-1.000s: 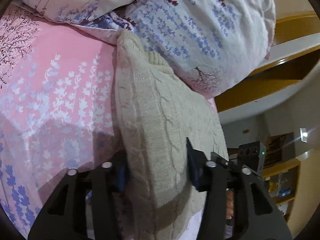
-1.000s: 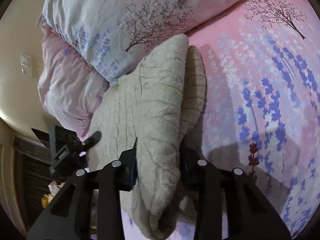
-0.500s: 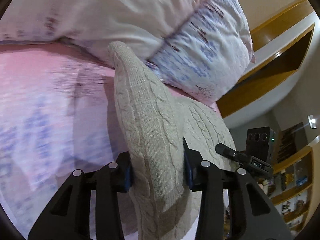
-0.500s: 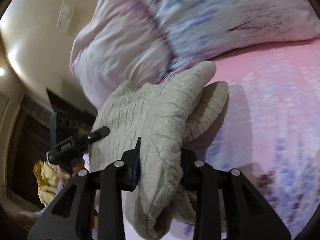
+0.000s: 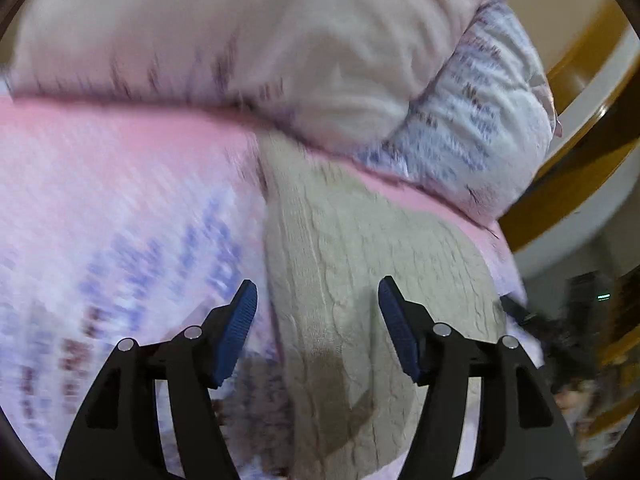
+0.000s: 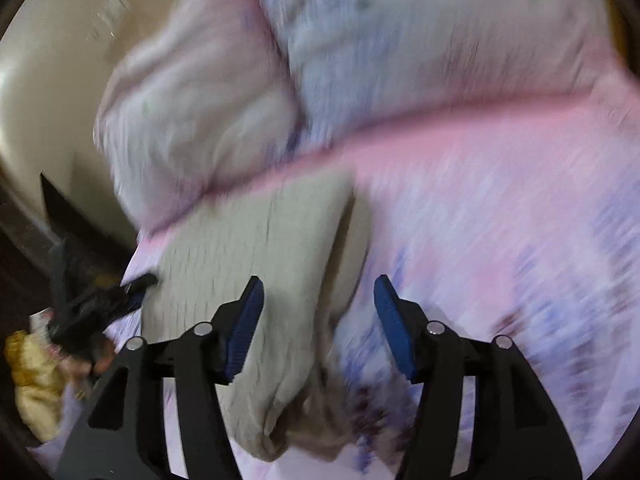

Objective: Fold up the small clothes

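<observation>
A folded beige cable-knit sweater (image 5: 360,280) lies on the pink floral bedsheet (image 5: 120,220), close to the pillows. My left gripper (image 5: 318,296) is open, its blue pads spread on either side of the sweater's near edge. In the right wrist view the same sweater (image 6: 256,248) lies folded, with an under layer showing at its right side. My right gripper (image 6: 319,294) is open too, jaws apart above the sweater's near end. Both views are motion-blurred.
Two large floral pillows (image 5: 280,52) lie behind the sweater, also in the right wrist view (image 6: 360,60). A wooden headboard or shelf (image 5: 580,120) is at the right. The other gripper (image 6: 92,304) shows at the bed's left edge, near a yellow cloth (image 6: 32,392).
Both grippers have opened and let go of the sweater, which now lies flat on the bed. Both cameras have tilted and pulled back slightly.
</observation>
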Demonstrator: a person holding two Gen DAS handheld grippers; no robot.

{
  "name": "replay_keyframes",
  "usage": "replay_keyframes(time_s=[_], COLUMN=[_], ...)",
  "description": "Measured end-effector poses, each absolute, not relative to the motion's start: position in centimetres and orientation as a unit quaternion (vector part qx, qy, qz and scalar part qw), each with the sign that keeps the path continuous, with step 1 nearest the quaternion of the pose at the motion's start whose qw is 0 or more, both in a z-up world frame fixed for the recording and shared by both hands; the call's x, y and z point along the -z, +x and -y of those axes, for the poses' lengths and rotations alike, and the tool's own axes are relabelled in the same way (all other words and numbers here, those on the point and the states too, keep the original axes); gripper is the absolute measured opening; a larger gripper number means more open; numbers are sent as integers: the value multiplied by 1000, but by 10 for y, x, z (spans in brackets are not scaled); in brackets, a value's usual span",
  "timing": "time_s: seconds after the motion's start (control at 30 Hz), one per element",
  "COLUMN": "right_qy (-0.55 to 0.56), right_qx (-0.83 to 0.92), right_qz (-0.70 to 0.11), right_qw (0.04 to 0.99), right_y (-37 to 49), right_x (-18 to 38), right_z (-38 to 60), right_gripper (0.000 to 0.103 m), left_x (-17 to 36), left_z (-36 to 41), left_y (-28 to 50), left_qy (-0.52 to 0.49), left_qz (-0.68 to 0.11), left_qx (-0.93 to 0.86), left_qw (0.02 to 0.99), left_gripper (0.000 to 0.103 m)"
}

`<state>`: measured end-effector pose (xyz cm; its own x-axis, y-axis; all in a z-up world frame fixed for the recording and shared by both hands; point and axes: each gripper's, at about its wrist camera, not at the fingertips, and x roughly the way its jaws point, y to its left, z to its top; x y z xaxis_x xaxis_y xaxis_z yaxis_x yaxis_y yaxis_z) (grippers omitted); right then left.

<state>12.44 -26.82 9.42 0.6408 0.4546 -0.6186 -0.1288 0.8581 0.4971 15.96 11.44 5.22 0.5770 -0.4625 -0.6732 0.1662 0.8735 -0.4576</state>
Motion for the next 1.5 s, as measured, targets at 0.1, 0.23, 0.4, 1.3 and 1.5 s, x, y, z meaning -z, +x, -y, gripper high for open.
replay_keyframes(time_s=[0.1,0.23,0.4,1.3,1.5], right_qy=[181,108,99,-32,-24], right_qx=[-202,-226,-208,-150,-141], right_qz=[-352,-373,-391,-389,-377], right_qw=[896,893,891,908,915], right_y=[116,114,121,87,82], right_x=[-120,-114,-94,-69,-71], right_z=[252,216,212,187,189], right_gripper=[51,43,31,56,56], left_x=[-73,-75,-61,-47,-44], left_z=[-91,-51,-21,1,3], left_y=[140,126,127,86,85], left_qy=[-116,-62,-13,79,76], left_qz=[-386,-385,-393,-370,-375], left_qx=[175,199,191,91,80], left_qw=[898,899,899,921,921], left_gripper=[64,76,83,92,94])
